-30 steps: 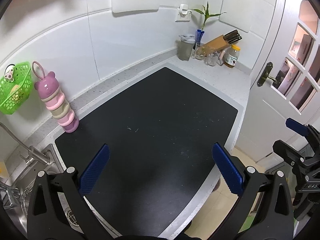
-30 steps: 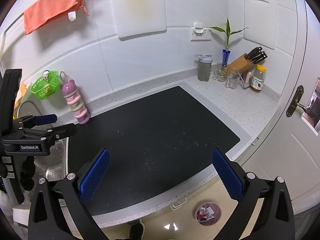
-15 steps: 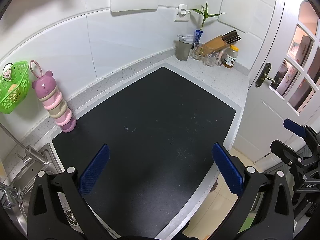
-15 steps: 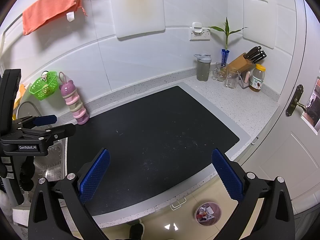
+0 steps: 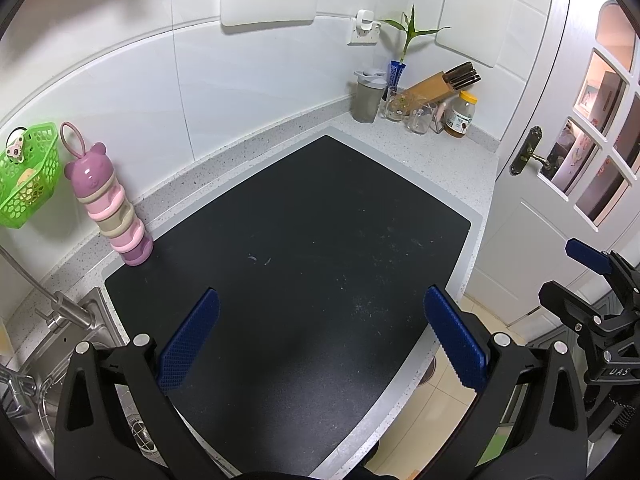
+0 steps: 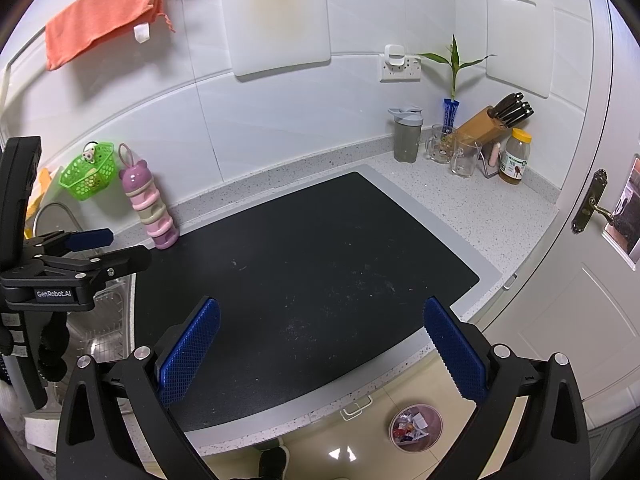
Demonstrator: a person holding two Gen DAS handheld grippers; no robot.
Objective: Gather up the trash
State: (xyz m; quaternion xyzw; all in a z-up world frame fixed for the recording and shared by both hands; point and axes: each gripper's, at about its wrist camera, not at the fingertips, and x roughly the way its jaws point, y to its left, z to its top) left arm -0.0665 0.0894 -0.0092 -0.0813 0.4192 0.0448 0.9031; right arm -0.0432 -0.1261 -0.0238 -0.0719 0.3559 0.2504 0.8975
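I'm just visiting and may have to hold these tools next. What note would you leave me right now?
Left gripper: open, holding nothing, above the black counter mat.
Right gripper: open, holding nothing, above the mat's front edge.
Small round bin with wrappers inside stands on the floor below the counter.
No loose trash shows on the mat, only faint specks.
Done: apparently the collecting.
Left: nothing visible to pick up.

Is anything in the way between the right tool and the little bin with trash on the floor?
Yes. The trash bin sits on the floor, lower than the counter edge, below the open right tool. The tool hangs over the black mat, so the counter edge lies between them. Nothing else visible blocks it.
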